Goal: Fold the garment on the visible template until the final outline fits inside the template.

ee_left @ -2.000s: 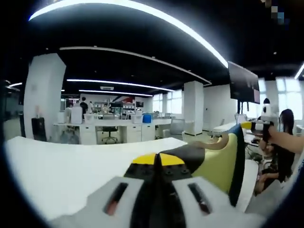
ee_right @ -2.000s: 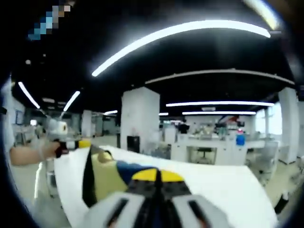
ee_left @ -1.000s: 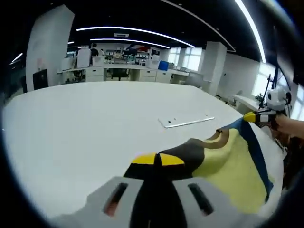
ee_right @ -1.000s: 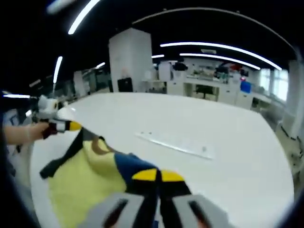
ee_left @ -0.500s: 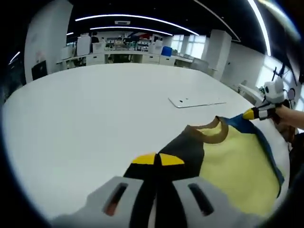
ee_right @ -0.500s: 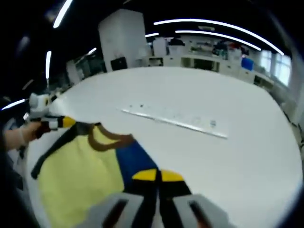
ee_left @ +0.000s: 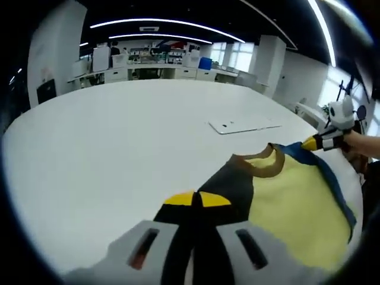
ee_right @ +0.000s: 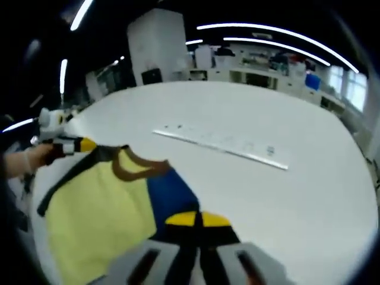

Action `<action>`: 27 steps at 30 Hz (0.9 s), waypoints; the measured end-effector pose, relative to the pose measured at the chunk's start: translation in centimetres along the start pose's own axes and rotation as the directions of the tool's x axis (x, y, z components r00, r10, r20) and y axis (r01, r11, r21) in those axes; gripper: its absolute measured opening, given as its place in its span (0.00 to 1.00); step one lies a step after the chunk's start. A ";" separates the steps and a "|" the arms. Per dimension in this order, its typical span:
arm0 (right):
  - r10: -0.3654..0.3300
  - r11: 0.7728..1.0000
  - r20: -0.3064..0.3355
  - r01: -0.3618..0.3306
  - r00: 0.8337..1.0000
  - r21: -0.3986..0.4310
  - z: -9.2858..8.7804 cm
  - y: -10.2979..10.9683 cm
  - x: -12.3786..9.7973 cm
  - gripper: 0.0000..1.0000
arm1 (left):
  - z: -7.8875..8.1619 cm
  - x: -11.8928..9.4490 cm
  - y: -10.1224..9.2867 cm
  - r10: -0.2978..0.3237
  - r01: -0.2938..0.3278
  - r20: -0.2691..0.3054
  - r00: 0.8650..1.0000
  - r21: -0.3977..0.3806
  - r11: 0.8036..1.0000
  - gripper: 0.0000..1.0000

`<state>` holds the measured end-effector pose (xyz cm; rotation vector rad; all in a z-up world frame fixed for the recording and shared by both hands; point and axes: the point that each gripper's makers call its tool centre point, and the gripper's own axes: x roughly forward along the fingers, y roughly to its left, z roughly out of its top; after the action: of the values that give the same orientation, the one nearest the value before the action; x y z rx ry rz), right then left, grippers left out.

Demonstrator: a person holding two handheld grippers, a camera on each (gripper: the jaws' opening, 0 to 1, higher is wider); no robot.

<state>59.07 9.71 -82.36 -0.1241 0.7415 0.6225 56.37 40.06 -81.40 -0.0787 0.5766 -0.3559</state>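
Left gripper: your left gripper (ee_left: 196, 199) has its yellow-tipped jaws pressed together on the dark shoulder panel of the garment (ee_left: 291, 202); no gap shows between the tips. In the right gripper view you see it (ee_right: 83, 144) at the far left, held by your hand (ee_right: 27, 159), pinching the dark corner.

Right gripper: your right gripper (ee_right: 196, 219) is clamped the same way, jaws together on the blue shoulder panel. In the left gripper view it (ee_left: 313, 142) sits at the right edge, gripping the blue corner.

Garment: you hold a yellow top with one dark shoulder, one blue shoulder and a brown collar (ee_right: 138, 167). It hangs stretched between the two grippers by its top corners, the yellow body sagging toward you. Whether its lower part touches the table cannot be told.

Table: the large white table (ee_left: 107, 142) spreads out ahead of both grippers, beyond the garment.

Template: a thin flat white sheet (ee_left: 240, 125) lies on the table past the collar, well apart from the garment; in the right gripper view it (ee_right: 222, 145) reads as a long narrow strip.

Room: desks, white pillars and ceiling light strips stand behind the table.
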 end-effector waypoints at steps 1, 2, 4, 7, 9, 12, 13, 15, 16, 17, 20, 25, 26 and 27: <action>0.011 1.000 0.009 -0.011 1.000 0.014 0.0 0.2 -0.1 0.00 | 0.1 -0.3 -0.2 -0.004 0.004 0.004 1.000 -0.003 1.000 0.04; 0.013 1.000 0.004 -0.013 1.000 0.018 -0.3 0.5 -0.5 0.00 | 0.2 -0.6 -0.6 -0.012 0.012 0.006 1.000 -0.001 1.000 0.10; 0.025 1.000 0.016 -0.026 1.000 0.007 -0.5 1.1 -1.1 0.07 | 0.4 -0.8 -0.5 -0.026 0.026 0.016 1.000 0.016 1.000 0.17; 0.041 0.998 0.026 -0.040 0.999 -0.040 -0.8 1.6 -1.7 0.19 | 0.3 -2.0 -2.2 -0.068 0.067 0.022 0.997 0.035 0.997 0.26; 0.034 0.995 0.020 -0.032 0.999 -0.093 -1.8 2.5 -3.2 0.21 | 0.2 -2.5 -2.7 -0.089 0.088 0.017 0.996 0.049 0.995 0.37; 0.044 0.996 0.032 -0.041 0.999 -0.084 -2.1 2.7 -4.2 0.27 | -0.1 -3.8 -4.0 -0.114 0.113 0.012 0.993 0.083 0.990 0.55; 0.045 0.995 0.043 -0.041 0.998 -0.087 -2.3 3.2 -5.2 0.32 | -0.2 -4.3 -4.4 -0.125 0.124 0.007 0.992 0.089 0.988 0.60; 0.050 0.994 0.057 -0.044 0.997 -0.097 -2.4 3.6 -5.8 0.42 | -0.3 -5.4 -5.1 -0.142 0.141 0.004 0.990 0.095 0.986 0.67; 0.055 0.993 0.057 -0.048 0.997 -0.109 -2.6 4.0 -6.3 0.46 | -0.4 -6.0 -5.5 -0.150 0.148 0.006 0.989 0.105 0.983 0.70; 0.055 0.991 0.056 -0.048 0.997 -0.122 -2.8 4.2 -6.7 0.50 | -0.4 -6.4 -5.8 -0.160 0.158 0.005 0.987 0.114 0.981 0.71; 0.053 0.984 0.044 -0.045 0.998 -0.171 -3.7 5.4 -8.5 0.50 | -0.5 -8.7 -6.9 -0.169 0.167 0.002 0.986 0.139 0.976 0.75; 0.067 0.983 0.055 -0.056 0.996 -0.175 -4.3 6.8 -10.3 0.64 | 0.2 -11.7 -8.1 -0.190 0.182 0.042 0.981 0.147 0.972 0.80; 0.062 0.981 0.059 -0.050 0.996 -0.186 -4.3 6.9 -10.6 0.68 | 0.3 -12.2 -8.4 -0.191 0.183 0.047 0.980 0.144 0.972 0.80; 0.065 0.980 0.064 -0.052 0.996 -0.190 -4.2 7.2 -10.9 0.72 | 0.2 -12.8 -8.6 -0.191 0.183 0.047 0.980 0.146 0.972 0.81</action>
<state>46.30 8.91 -77.46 -0.2540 0.6194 0.7492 43.92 36.43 -73.09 -0.0079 0.4836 -0.5750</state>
